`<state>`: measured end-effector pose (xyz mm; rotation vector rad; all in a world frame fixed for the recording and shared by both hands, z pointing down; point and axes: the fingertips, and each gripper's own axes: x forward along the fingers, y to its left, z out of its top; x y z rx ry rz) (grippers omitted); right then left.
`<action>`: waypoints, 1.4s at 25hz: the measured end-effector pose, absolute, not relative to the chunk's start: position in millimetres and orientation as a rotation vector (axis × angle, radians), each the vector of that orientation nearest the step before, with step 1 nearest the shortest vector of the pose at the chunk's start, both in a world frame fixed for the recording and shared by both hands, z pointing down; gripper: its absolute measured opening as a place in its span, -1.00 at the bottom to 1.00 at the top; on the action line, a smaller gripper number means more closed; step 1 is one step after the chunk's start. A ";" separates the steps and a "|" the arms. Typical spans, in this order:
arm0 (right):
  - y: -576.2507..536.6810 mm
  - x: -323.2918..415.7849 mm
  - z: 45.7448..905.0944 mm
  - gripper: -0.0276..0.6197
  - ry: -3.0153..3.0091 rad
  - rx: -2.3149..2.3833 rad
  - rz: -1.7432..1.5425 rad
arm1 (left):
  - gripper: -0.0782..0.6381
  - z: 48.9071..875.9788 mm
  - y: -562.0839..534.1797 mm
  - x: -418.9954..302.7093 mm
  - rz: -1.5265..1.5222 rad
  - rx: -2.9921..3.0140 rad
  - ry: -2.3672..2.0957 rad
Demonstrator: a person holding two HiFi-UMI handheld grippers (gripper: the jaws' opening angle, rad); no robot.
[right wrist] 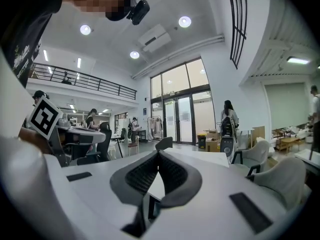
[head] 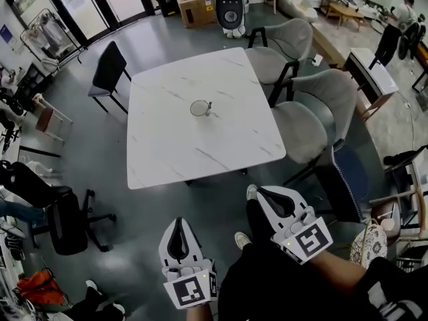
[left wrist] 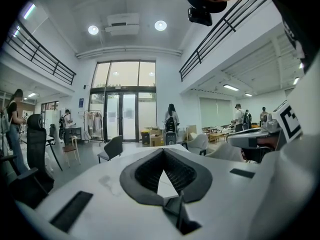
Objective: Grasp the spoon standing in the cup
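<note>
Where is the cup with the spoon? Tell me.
In the head view, the cup stands near the middle of the white marble table, with the spoon at its right rim. The grey chairs are off to its right.

Left gripper (head: pixel 178 223), white plastic, dark-lined, two-jaw: low in head view, pointing forward, near level. Jaws closed tip to tip, nothing between. Right gripper (head: pixel 262 192), same build: alongside, slightly further forward, jaws closed, empty.
</note>
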<state>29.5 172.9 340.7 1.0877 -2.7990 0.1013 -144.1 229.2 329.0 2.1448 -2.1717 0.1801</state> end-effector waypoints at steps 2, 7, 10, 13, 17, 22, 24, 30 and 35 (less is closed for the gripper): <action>158.7 26.2 344.6 -0.72 -2.793 1.090 0.113 | -0.76 332.2 215.5 -149.6 0.180 2.136 -2.168; 110.8 15.7 352.8 -0.72 -2.788 1.069 0.140 | -0.76 331.3 174.9 -156.1 0.205 2.140 -2.168; 71.4 4.9 353.4 -0.72 -2.791 1.075 0.174 | -0.76 331.0 140.6 -161.6 0.221 2.139 -2.162; 37.3 -8.9 348.1 -0.72 -2.815 1.030 0.170 | -0.76 325.2 103.1 -167.5 0.230 2.129 -2.167; -9.0 -15.1 350.2 -0.72 -2.799 0.964 0.174 | -0.76 310.9 54.9 -171.7 0.215 2.124 -2.179; -56.8 -17.6 356.0 -0.72 -2.781 0.922 0.200 | -0.76 308.3 6.7 -171.3 0.219 2.105 -2.183; -71.8 -20.0 361.5 -0.72 -2.777 0.886 0.204 | -0.76 313.8 -10.2 -170.6 0.243 2.094 -2.188; -115.1 -34.1 375.8 -0.72 -2.800 0.819 0.169 | -0.76 330.9 -39.4 -175.9 0.275 2.019 -2.209; -132.6 -49.9 398.1 -0.72 -2.749 0.761 0.208 | -0.76 344.4 -57.4 -188.7 0.278 1.995 -2.180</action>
